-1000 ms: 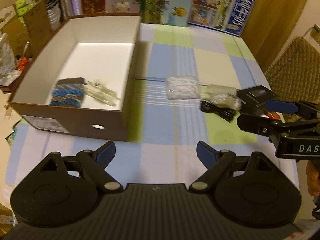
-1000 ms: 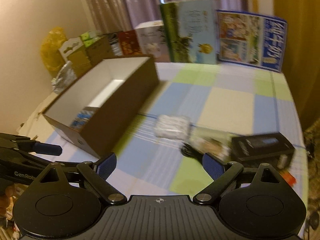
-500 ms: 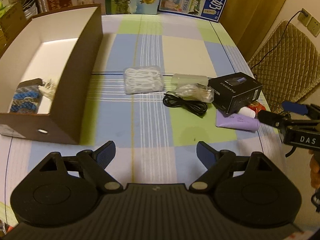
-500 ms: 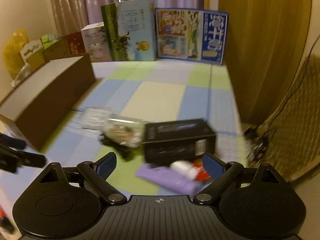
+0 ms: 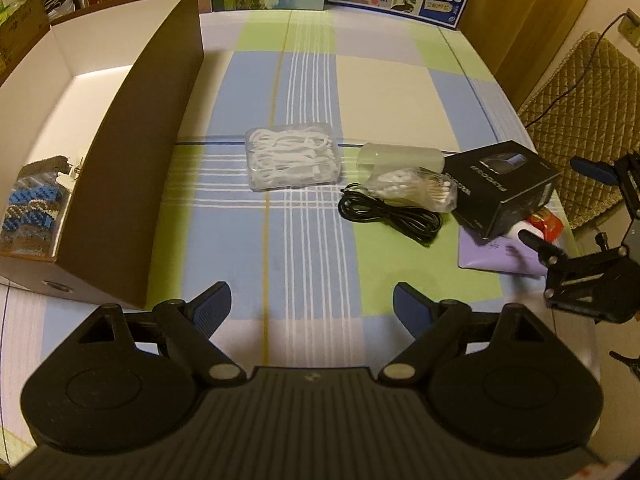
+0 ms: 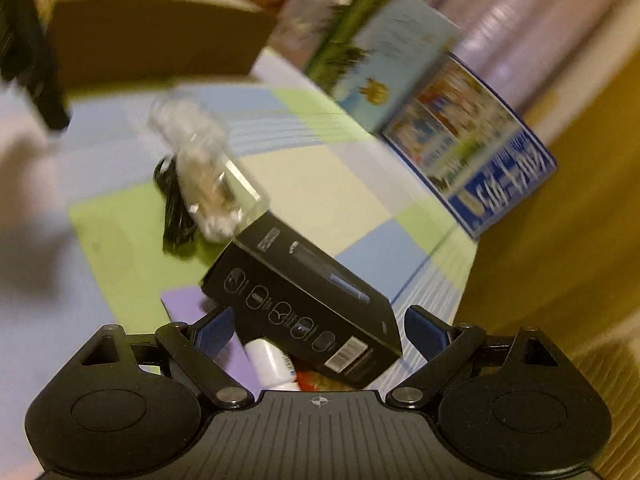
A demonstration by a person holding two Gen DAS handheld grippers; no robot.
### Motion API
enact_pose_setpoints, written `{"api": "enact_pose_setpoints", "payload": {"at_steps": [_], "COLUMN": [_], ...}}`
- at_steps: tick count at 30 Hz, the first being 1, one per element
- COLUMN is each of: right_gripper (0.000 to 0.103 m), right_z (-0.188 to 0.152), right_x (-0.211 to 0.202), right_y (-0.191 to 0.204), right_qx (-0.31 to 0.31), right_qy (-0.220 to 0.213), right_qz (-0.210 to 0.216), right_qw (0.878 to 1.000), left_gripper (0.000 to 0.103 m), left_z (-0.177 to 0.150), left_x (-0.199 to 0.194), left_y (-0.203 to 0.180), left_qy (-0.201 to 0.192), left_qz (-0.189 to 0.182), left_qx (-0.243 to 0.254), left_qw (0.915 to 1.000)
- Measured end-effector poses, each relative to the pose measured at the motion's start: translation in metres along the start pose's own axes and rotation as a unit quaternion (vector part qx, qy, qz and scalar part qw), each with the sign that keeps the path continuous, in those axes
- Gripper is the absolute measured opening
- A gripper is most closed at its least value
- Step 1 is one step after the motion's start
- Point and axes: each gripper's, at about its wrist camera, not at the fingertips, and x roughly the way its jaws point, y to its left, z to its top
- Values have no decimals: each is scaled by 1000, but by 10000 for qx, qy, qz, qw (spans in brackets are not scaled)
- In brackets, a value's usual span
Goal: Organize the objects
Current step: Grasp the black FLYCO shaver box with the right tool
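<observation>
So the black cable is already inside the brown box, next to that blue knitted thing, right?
No. The black cable lies out on the checked cloth, beside the bag of cotton swabs. The left wrist view shows it. The blue knitted thing is indeed inside the brown box.

Clear case of white picks (image 5: 295, 157), black cable (image 5: 390, 212), black carton (image 5: 502, 186) on tablecloth

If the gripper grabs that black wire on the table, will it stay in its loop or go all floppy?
Probably floppy. The black cable lies in a loose coil with no tie visible, so lifting one strand would likely let the rest dangle and uncoil. It looks thin, so likely light. One end runs under the bag of cotton swabs, which it might tug along.
</observation>
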Motion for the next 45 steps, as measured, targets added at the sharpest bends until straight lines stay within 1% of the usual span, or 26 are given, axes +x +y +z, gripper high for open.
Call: {"api": "enact_pose_setpoints", "payload": {"at_steps": [3,5,6,8,9,10,11,12,13,14,15,18,20,21,22,23,24,25,26,28,30,33,36,39,42,45], "right_gripper": [90,90,90,89,86,75,67,56,39,29,26,26,26,32,56,75,98,98,98,98,98,98,98,98,91,87], "right_z": [-4,-5,-6,-7,-7,-7,-7,-7,-8,-8,-7,1,6,9,11,13,14,14,14,18,17,18,20,23,24,22], "right_x": [13,20,23,28,31,35,39,43,46,48,50,48,49,49,49,48,46,44,44,53,61,80,92,105,110,106], "right_y": [9,14,17,19,19,18,18,19,19,17,13,-2,-6,-9,-12,-15,-19,-24,-28,-38,-49,-69,-81,-81,-81,-80], "right_qx": [-592,-944,-1137,-1364,-1432,-1496,-1557,-1616,-1668,-1660,-1554,-1106,-934,-840,-705,-578,-483,-415,-366,-296,-205,-13,36,-77,-112,-213], "right_qy": [1,5,-28,-73,-86,-65,-26,6,0,-31,-3,-90,-45,-26,-6,-15,-75,-235,-264,-76,-50,131,238,363,368,265], "right_qz": [-3,108,69,49,57,98,146,189,137,137,243,556,666,755,830,855,885,978,1092,1218,1311,1579,2094,2390,2608,2667], "right_qw": [9982,9955,9935,9906,9896,9887,9877,9867,9859,9860,9876,9923,9934,9936,9940,9947,9949,9941,9930,9921,9911,9874,9775,9703,9646,9632], "left_gripper": [86,86,86,86,86,86,86,86,86,86,86,86,86,86,86,86,86,86,86,86,86,86,86,86,86,86], "left_z": [2,4,5,7,8,9,9,10,10,11,11,13,14,15,16,16,17,18,19,21,22,23,23,25,27,30], "left_x": [6,9,11,13,14,15,16,17,18,19,20,22,24,25,26,26,26,26,27,28,30,33,33,36,39,42], "left_y": [3,4,4,6,6,7,7,8,8,8,8,9,9,9,9,9,9,9,9,10,11,13,15,15,16,15], "left_qy": [71,106,124,136,139,146,158,166,168,172,174,178,184,194,199,195,189,183,183,189,201,206,193,199,210,197], "left_qz": [13,32,38,49,50,52,56,61,70,70,66,71,74,76,82,81,71,60,57,80,108,145,150,159,169,191], "left_qx": [-48,-75,-90,-122,-135,-149,-160,-166,-172,-180,-189,-206,-219,-219,-219,-220,-224,-229,-230,-213,-216,-239,-257,-279,-303,-310], "left_qw": [10000,9999,9999,9998,9998,9998,9997,9997,9997,9997,9996,9996,9996,9995,9995,9995,9995,9996,9996,9996,9995,9994,9994,9993,9992,9991]}}
